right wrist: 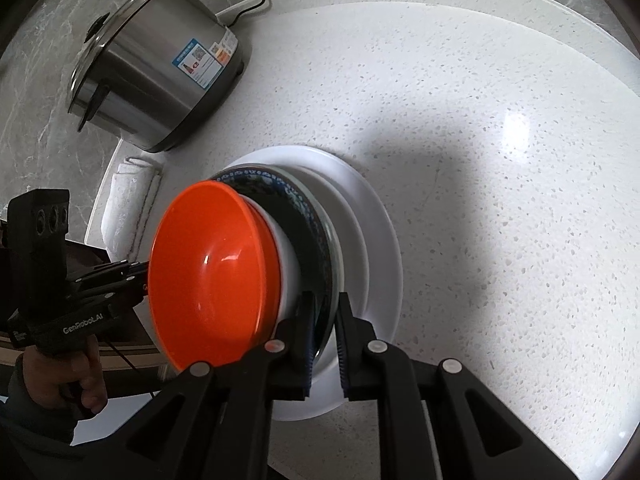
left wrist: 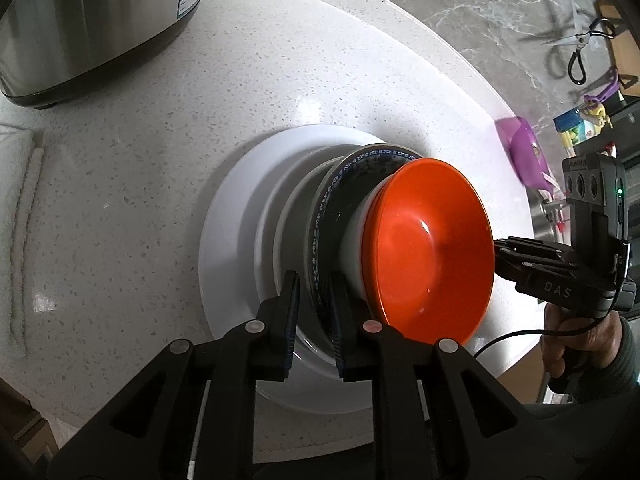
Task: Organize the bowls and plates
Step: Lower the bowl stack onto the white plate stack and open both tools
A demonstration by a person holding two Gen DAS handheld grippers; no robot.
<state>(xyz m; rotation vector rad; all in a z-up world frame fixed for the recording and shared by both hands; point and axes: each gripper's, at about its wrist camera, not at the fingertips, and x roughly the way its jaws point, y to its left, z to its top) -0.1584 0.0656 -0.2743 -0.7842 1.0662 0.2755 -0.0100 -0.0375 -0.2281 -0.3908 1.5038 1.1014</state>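
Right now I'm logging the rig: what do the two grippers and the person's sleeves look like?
Both are black plastic with silver rivets and blue ribbed pads. The right gripper reads "DAS", shows a green light and trails a black cable. The left gripper reads "GenRobot.AI". The sleeve is dark grey-green.

Both my black two-finger grippers point steeply down. Left gripper (left wrist: pixel 314 312): fingers (left wrist: pixel 289 320) nearly together, a narrow gap showing. Right gripper (right wrist: pixel 324 336): same. My right hand (left wrist: pixel 576 344) wraps its handle; left hand (right wrist: pixel 60 380) likewise.

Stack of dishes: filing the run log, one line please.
stack: orange bowl atop | left claw: on blue-rimmed bowl | right claw: same
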